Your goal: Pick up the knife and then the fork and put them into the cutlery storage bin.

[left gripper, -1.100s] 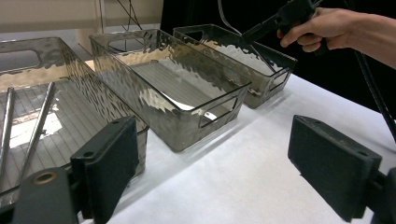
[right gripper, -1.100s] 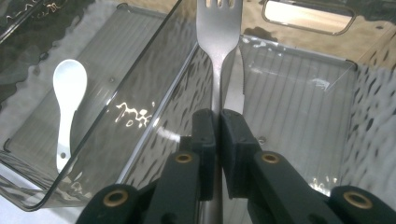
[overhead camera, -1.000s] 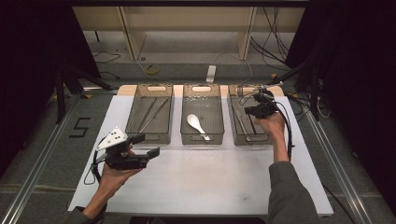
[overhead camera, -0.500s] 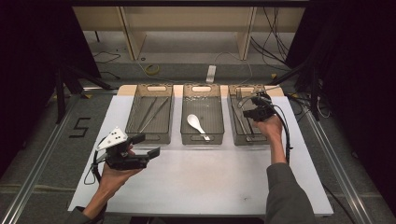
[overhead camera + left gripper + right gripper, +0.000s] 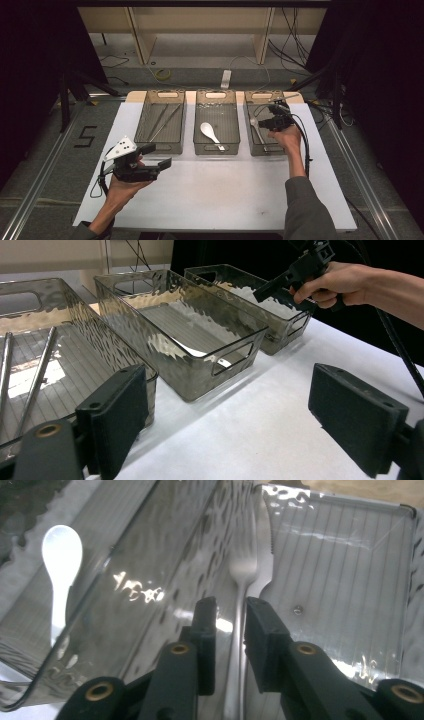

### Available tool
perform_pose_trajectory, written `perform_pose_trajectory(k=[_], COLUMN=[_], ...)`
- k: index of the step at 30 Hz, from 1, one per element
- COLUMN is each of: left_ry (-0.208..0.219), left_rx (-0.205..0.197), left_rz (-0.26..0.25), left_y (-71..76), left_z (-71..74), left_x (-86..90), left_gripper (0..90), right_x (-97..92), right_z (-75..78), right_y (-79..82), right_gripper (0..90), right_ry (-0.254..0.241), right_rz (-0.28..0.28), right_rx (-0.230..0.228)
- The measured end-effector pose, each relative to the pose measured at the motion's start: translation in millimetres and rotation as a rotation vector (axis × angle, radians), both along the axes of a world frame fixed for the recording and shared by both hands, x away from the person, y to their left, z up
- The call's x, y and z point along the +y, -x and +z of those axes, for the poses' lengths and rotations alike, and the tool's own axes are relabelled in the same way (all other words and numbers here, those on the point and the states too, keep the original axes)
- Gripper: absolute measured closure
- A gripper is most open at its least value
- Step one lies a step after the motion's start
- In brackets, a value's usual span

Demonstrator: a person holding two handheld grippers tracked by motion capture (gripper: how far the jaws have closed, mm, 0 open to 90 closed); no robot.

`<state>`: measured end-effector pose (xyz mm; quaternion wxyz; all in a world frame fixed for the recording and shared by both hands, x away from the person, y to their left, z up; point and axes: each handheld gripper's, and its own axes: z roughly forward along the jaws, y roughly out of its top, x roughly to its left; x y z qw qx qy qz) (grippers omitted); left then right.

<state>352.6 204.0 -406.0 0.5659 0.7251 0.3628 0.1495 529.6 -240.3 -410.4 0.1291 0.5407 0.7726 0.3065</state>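
Right gripper (image 5: 230, 615): over the right bin (image 5: 264, 95), jaws just opened a little; they straddle the fork's handle with a gap on both sides, not pressing it.
Fork (image 5: 242, 570): lies lengthwise on the right bin's floor, tines away from the gripper.
Left gripper (image 5: 152, 155): well apart from the right bin, above the white table (image 5: 225, 195) in front of the left bin (image 5: 160, 95); jaws wide apart, nothing between them.
Spoon (image 5: 210, 132): white, in the middle bin (image 5: 216, 95), beside the right bin.
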Motion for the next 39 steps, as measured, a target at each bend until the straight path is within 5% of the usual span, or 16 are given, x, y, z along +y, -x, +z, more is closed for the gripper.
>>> perform_pose_trajectory(k=[11, 15, 25, 39], left_ry=[0.0, 0.002, 0.005, 0.003], left_rx=[0.001, 0.003, -0.001, 0.004], left_rz=[-0.001, -0.006, -0.014, -0.024], left_y=[0.2, 0.0, 0.5, -2.3], left_z=[0.0, -0.1, 0.2, -0.8], left_x=[-0.3, -0.4, -0.9, -3.7], left_gripper=[15.7, 15.7, 15.6, 15.6], right_x=[2.3, 4.4, 16.6, 27.0], right_z=[13.2, 18.5, 21.0, 20.5], right_y=[15.6, 30.7, 61.8, 98.0], right_gripper=[57.4, 53.2, 40.2, 29.8], right_ry=[-0.058, -0.108, -0.142, -0.199], right_rz=[0.028, 0.043, 0.106, 0.163], right_rx=[-0.051, -0.099, -0.166, -0.218])
